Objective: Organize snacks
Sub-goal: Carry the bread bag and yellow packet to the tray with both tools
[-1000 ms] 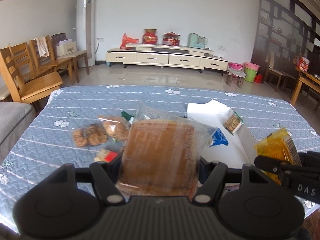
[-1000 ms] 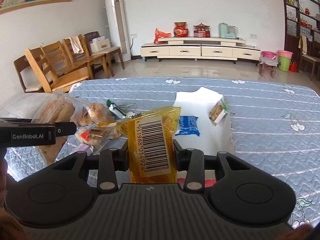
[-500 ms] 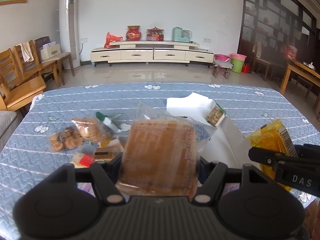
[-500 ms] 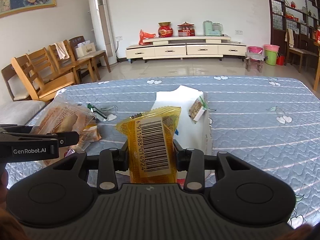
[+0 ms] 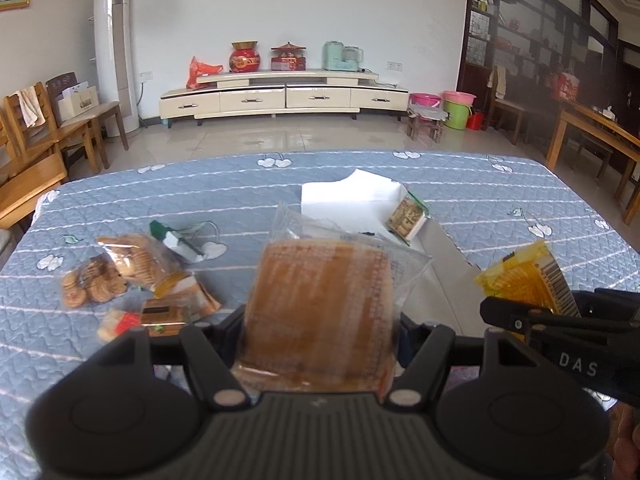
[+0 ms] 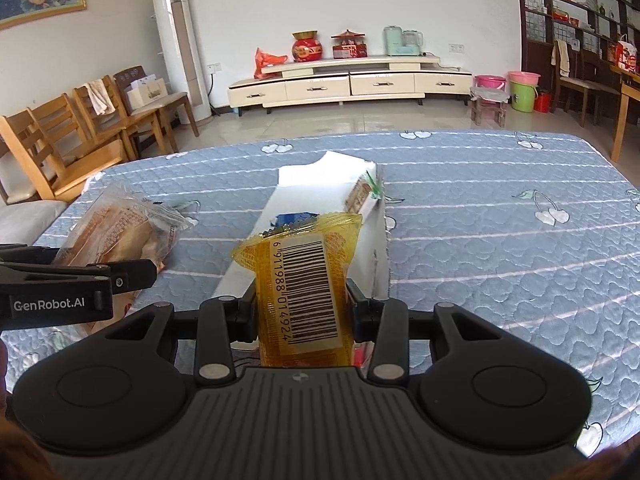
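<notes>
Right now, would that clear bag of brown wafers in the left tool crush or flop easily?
Probably fragile: the clear bag of brown wafers holds thin crisp sheets. It stands upright in the left tool, so likely fairly stiff. The loose crinkled top would flop.

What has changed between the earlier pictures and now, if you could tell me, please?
The left tool, carrying the brown snack pack, swung rightward, so the white box now sits almost straight ahead and the loose cookie packs lie further left. Nothing was grasped or released: the right tool stays shut on the yellow packet.
</notes>
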Tool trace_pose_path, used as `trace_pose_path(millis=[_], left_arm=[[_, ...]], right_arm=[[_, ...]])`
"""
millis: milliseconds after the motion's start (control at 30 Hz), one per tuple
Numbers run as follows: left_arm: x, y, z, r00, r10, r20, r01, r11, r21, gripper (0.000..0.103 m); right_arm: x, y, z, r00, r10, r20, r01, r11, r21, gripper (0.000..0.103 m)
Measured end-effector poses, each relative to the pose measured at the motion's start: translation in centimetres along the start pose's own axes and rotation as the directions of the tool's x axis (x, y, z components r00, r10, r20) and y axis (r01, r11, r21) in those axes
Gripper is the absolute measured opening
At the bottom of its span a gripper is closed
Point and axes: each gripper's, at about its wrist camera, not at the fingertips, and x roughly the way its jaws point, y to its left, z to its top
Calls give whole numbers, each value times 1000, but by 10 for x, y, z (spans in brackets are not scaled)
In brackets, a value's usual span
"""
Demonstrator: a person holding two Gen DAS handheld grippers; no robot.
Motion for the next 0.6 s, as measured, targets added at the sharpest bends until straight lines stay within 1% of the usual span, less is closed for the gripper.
trace_pose_path(millis=[433,600], left_arm=[[31,-13,-5,998,-36,-47,37,999,16,69],[46,-20,-5,997,-51,-62,53,998,24,69]], right_arm=[[16,0,7,999,-44,-30,44,999,-3,49],[25,-3,14,998,-46,-40,46,999,3,49]])
